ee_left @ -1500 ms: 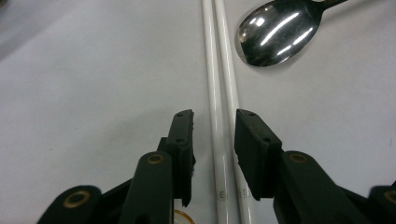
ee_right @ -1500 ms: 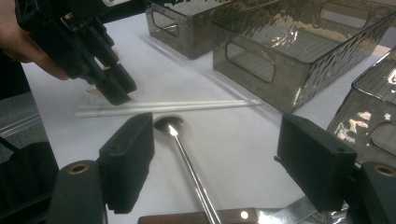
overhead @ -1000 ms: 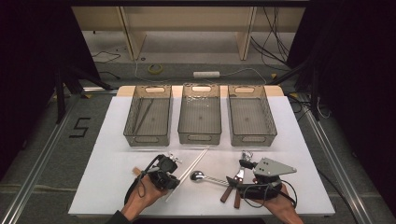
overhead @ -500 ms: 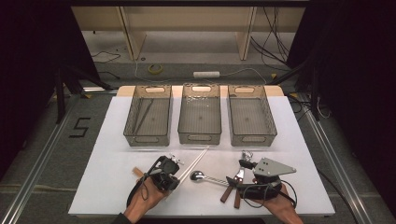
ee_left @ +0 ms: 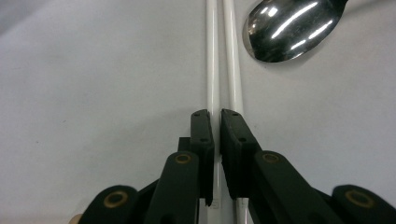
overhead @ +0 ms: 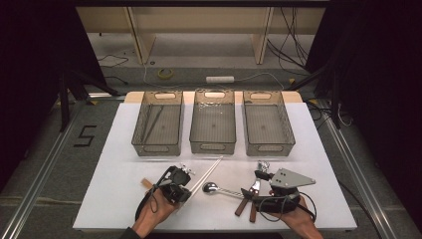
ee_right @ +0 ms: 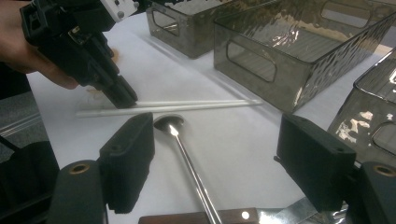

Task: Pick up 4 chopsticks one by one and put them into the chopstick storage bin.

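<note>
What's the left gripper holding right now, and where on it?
The left gripper is shut on the white chopsticks, pinching one near its middle.

Two slim white chopsticks, smooth and faintly glossy like plastic, lie on a matt white table top. Beside them, a polished metal spoon mirrors the lights. Three smoky, translucent plastic bins show rippled, shiny walls. The matt black plastic left gripper carries brass-coloured pins; a dark wooden handle bears a bright rivet.
</note>
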Motion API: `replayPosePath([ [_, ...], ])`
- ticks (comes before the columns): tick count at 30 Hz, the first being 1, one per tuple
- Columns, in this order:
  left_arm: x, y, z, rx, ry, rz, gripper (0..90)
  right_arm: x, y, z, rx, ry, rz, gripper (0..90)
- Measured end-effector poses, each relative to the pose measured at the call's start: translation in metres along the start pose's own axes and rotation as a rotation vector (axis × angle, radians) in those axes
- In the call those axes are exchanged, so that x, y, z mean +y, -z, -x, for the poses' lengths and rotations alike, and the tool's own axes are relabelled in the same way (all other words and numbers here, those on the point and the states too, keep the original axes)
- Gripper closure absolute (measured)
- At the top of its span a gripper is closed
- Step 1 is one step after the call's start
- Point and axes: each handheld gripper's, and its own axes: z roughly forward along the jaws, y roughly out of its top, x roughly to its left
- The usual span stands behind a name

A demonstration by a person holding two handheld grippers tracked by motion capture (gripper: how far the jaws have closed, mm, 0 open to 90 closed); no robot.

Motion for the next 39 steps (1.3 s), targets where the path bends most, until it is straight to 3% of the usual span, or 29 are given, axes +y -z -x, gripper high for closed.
replayPosePath([
  [15, 0.0, 0.009, -0.003, -0.006, -0.018, 0.031, 83.6, 0.0, 0.0, 0.0, 0.001, -0.002, 0.0, 28.9],
  [27, 0.0, 0.027, -0.005, -0.003, -0.066, 0.065, 83.7, 0.0, 0.001, 0.001, 0.002, -0.002, -0.001, 29.3],
  [39, -0.002, 0.048, -0.007, -0.013, -0.087, 0.11, 83.8, 0.0, 0.001, 0.001, -0.002, -0.004, 0.0, 29.4],
])
